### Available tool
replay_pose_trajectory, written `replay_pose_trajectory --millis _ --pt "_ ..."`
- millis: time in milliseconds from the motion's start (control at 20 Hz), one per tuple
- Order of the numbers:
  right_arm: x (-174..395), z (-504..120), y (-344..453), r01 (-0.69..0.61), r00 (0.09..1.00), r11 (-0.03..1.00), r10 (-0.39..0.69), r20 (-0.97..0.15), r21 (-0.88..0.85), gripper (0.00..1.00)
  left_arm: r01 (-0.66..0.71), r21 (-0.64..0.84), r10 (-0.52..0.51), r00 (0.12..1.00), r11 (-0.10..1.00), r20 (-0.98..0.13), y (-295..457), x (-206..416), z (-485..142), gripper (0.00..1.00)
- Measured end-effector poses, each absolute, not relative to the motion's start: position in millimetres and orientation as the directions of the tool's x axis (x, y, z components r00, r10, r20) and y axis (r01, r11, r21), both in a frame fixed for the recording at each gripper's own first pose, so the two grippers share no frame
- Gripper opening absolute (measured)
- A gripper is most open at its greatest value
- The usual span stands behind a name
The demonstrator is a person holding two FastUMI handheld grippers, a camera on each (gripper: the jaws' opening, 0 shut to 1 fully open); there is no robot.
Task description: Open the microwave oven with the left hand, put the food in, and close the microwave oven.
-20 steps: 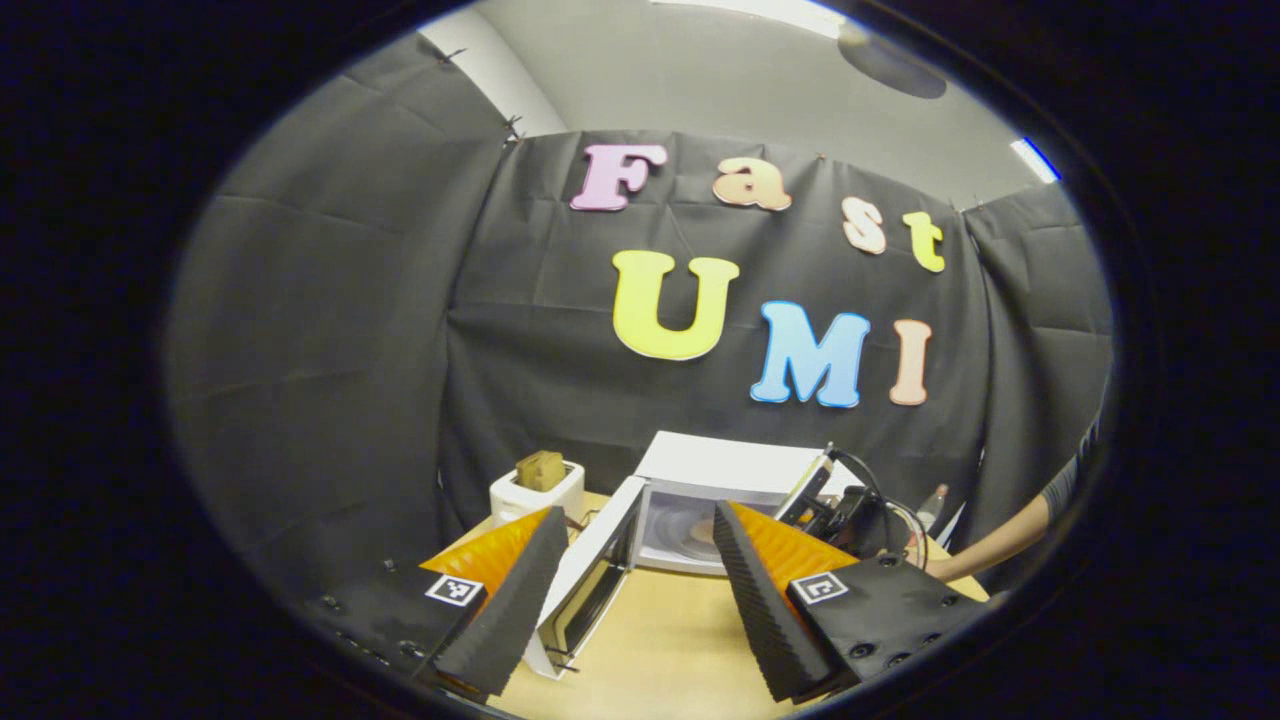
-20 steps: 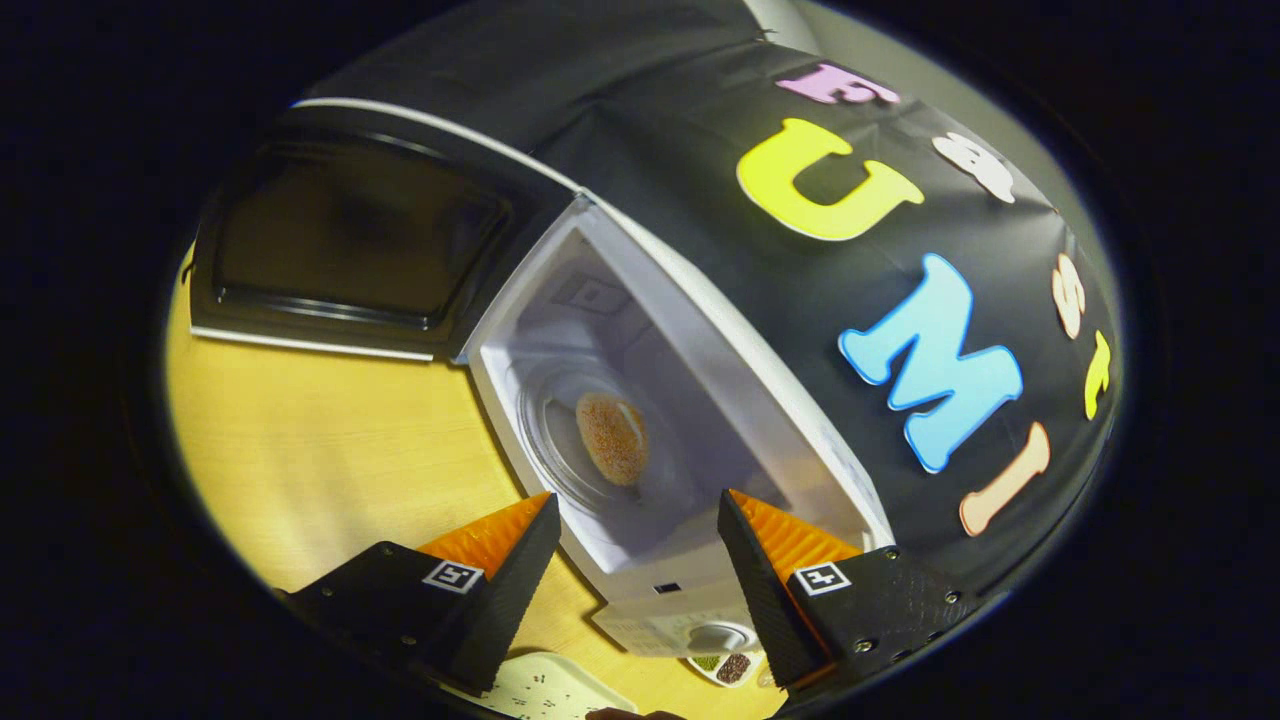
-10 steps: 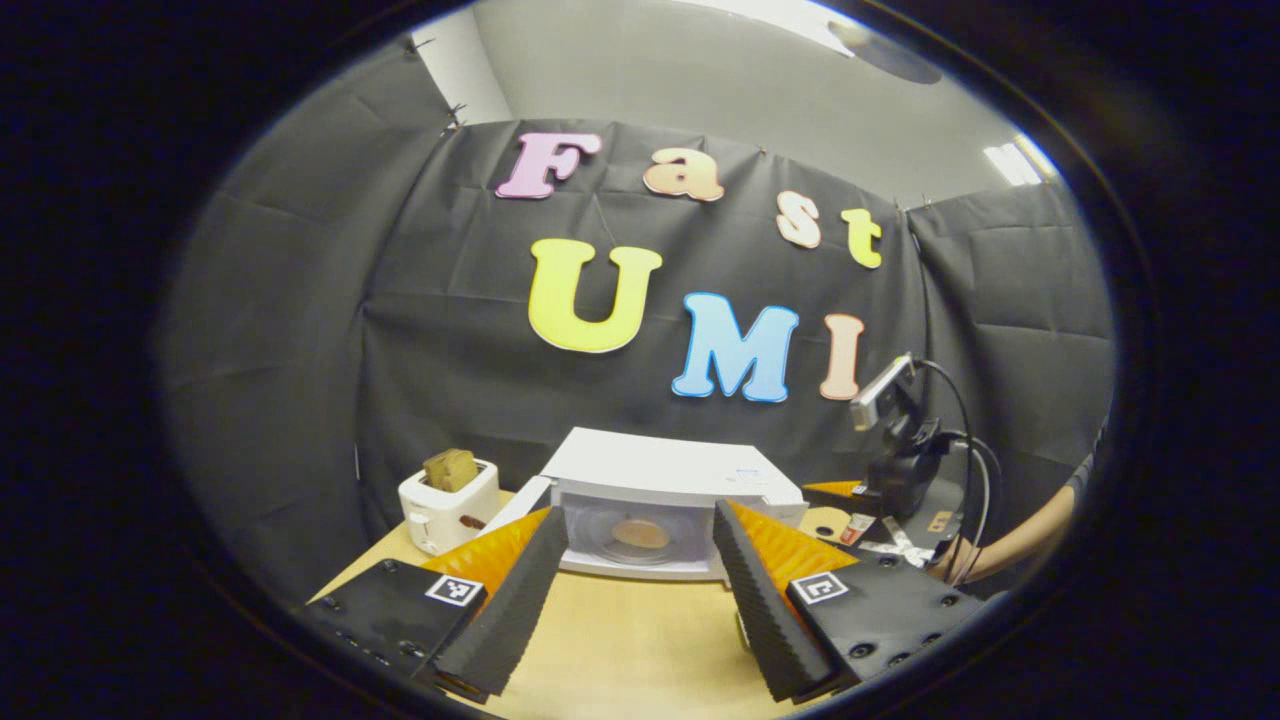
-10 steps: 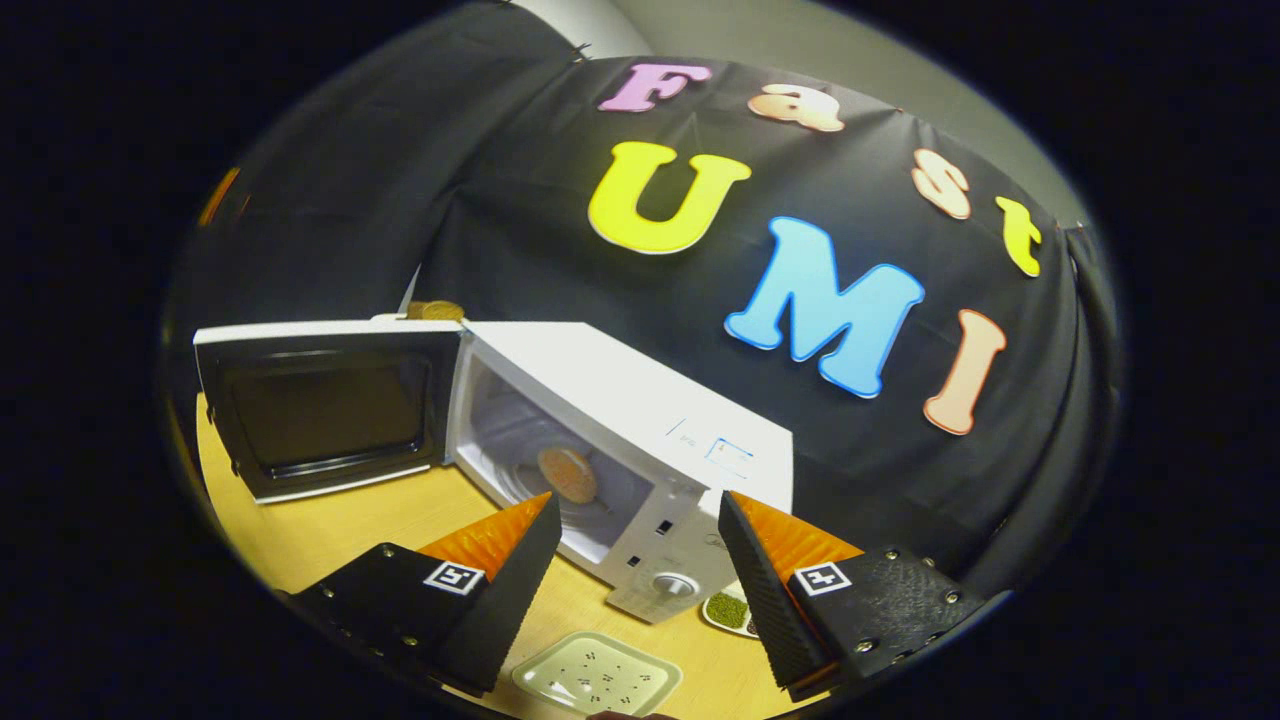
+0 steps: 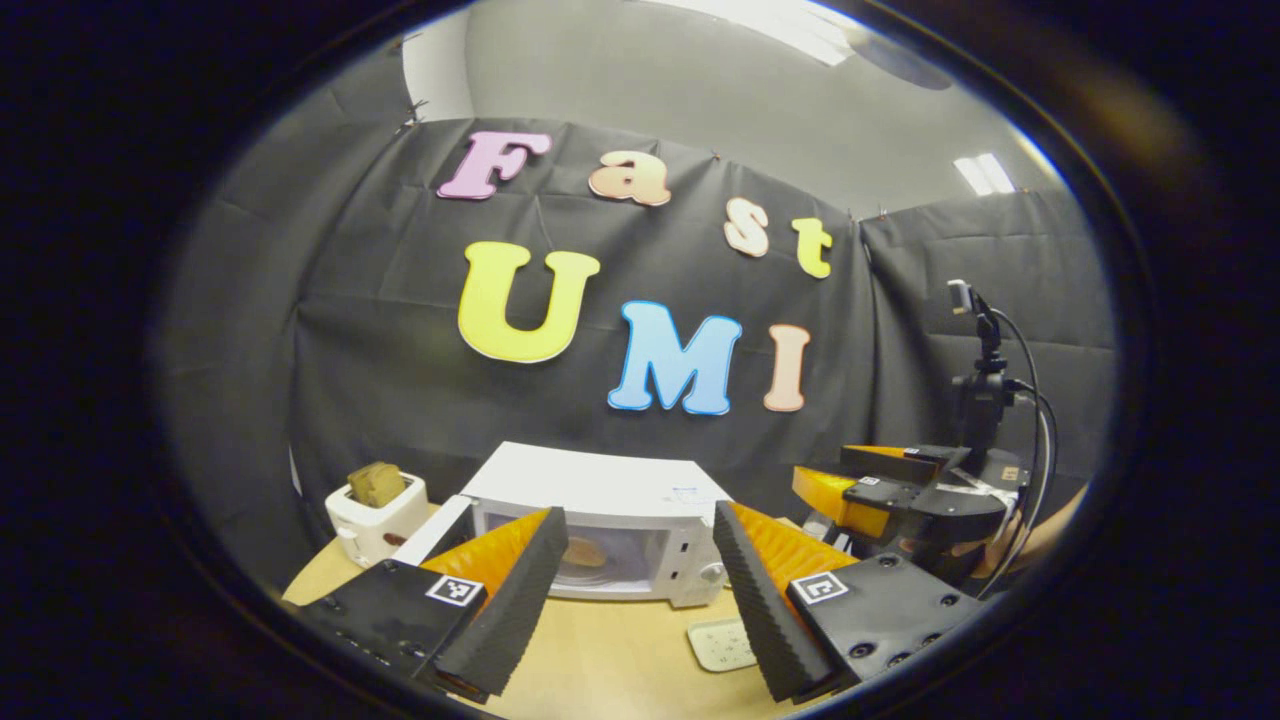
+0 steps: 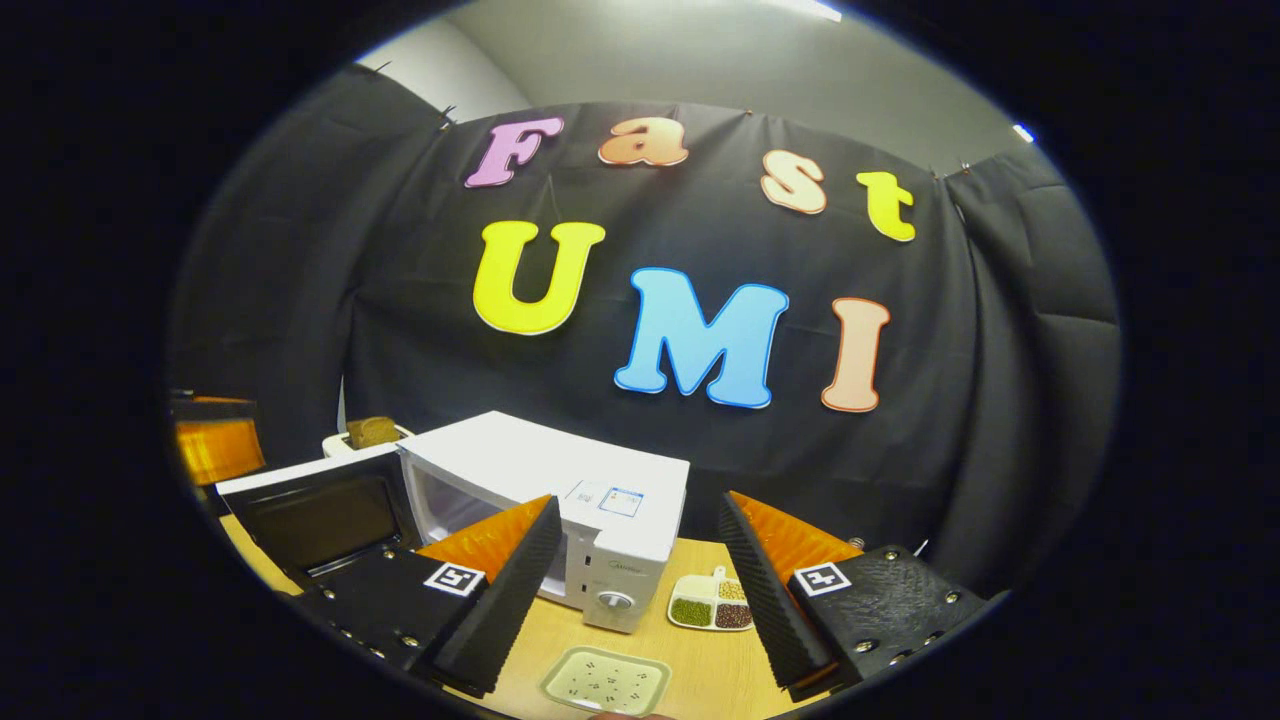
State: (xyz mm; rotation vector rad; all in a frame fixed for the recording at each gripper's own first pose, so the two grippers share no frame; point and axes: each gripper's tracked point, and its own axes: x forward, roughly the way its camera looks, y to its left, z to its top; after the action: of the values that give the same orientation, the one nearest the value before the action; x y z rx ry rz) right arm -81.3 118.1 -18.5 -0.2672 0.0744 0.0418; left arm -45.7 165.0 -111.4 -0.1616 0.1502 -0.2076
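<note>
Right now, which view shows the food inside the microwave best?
The left gripper view: it faces the open microwave, with the food on the turntable. The right gripper view sees the microwave from the side, its own finger covering the cavity.

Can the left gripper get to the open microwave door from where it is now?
Probably yes: the left gripper is open, and bare table lies between it and the microwave door, which stands swung open.

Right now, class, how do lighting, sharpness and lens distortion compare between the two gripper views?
Left gripper view: ceiling lights glare white; the microwave oven and food inside read sharp, evenly lit; straight edges bow toward the rim. Right gripper view: dimmer at the left edge, where the open door sits in shadow; table evenly lit; no motion blur.
</note>
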Motion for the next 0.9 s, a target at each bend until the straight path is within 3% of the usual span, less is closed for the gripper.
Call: replay_pose_trajectory --millis 600,700,750,900 --pt "-108 -17 100 0.059 0.994 0.985 -0.073 -0.079 -0.16 0.96 0.282 -0.176 -0.31 0.938 0.943 -0.156 167 -26 -111 0.94" --pt "-106 -19 99 0.065 0.993 0.985 -0.079 -0.086 -0.16 0.96 0.29 -0.191 -0.322 0.932 0.938 -0.164 172 -29 -113 0.82" --pt "-104 -19 97 0.072 0.992 0.985 -0.087 -0.088 -0.157 0.96 0.28 -0.184 -0.311 0.935 0.942 -0.171 179 -32 -113 0.63" --pt "-99 -19 92 0.09 0.991 0.987 -0.103 -0.09 -0.134 0.96 0.215 -0.118 -0.235 0.949 0.97 -0.208 217 -42 -119 0.31"
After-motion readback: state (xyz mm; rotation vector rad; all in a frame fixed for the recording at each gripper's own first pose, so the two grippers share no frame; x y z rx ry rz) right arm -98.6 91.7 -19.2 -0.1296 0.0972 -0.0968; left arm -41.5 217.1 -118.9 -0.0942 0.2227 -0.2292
